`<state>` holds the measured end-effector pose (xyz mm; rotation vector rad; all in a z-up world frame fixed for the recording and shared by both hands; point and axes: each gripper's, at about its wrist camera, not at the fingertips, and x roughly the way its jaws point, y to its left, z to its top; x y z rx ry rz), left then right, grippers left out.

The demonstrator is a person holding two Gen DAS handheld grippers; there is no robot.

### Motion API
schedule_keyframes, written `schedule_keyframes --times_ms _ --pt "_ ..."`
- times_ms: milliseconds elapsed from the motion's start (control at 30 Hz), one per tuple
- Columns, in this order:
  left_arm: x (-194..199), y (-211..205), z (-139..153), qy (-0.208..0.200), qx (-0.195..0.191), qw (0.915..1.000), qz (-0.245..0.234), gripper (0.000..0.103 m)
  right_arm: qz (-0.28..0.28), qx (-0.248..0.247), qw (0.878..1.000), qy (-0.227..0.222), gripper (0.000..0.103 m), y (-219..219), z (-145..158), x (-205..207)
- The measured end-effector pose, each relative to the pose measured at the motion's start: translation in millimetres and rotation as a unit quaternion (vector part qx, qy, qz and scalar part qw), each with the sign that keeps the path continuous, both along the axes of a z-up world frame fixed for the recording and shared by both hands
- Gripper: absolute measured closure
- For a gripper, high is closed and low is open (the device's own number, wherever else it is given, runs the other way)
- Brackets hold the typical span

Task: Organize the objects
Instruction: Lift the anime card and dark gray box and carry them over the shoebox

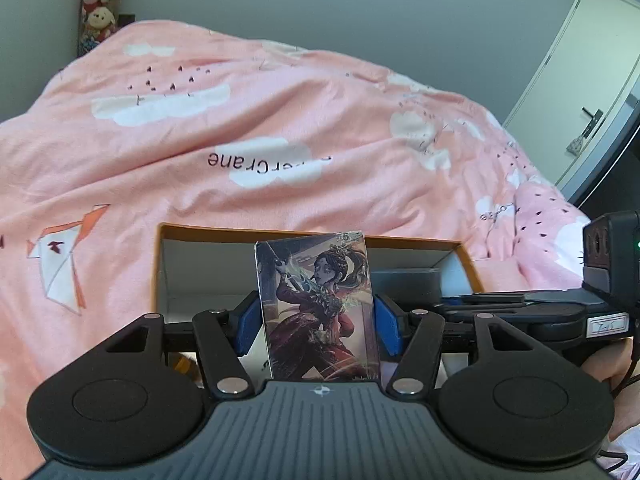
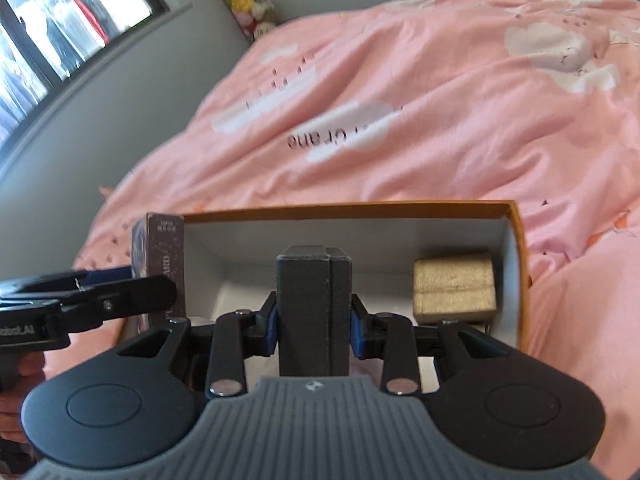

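Above the orange-rimmed cardboard box [image 2: 516, 264] on the pink bed, the left claw [image 1: 316, 312] pinches an illustrated card pack [image 1: 316, 304] upright. The right claw [image 2: 314, 328] clamps a dark grey block [image 2: 314, 312], both poised, apparently, for boxing.

Each handheld tool was matte black with a ribbed grey plate at its near edge, bearing a small compass-like emblem. The left gripper [image 1: 316, 320] and right gripper [image 2: 314, 326] had blue pads on black linkage arms joined by silver pivot pins. Two round black housings flanked each. A white label showed on the side.
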<state>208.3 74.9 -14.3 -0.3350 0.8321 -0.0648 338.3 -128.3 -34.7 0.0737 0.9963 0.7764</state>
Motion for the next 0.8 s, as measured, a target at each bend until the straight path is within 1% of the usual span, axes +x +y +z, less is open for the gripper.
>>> schedule_keyframes --times_ms 167,333,500,567,600,667,800 --pt "20.6 2.1 -16.0 0.022 -0.002 0.9998 0.000 0.035 0.011 -0.010 1.000 0.026 0.068 13.9 -20.2 21.3" --pt "37.6 -0.1 -31.1 0.056 0.013 0.9984 -0.002 0.035 0.013 -0.006 0.997 0.077 0.067 16.6 -40.9 39.6" --pt "49.6 -2.6 -40.1 0.078 0.022 0.9967 0.002 0.035 0.007 -0.008 0.996 0.093 0.065 15.1 -50.1 47.9" --pt "53.0 -5.1 -42.6 0.086 0.026 0.9960 0.002 0.035 0.011 -0.022 0.996 0.082 0.062 15.7 -49.7 46.4" --pt "55.0 -6.3 -43.5 0.091 0.028 0.9955 0.004 0.035 0.016 -0.032 0.997 0.071 0.060 16.4 -48.0 44.4" --pt "58.2 -9.0 -45.1 0.100 0.034 0.9944 0.010 0.035 0.028 -0.049 0.997 0.048 0.060 17.2 -43.7 38.5" --pt "63.6 -16.1 -49.6 0.116 0.047 0.9918 0.025 0.035 0.035 -0.088 0.995 -0.013 0.057 15.0 -31.2 23.5"
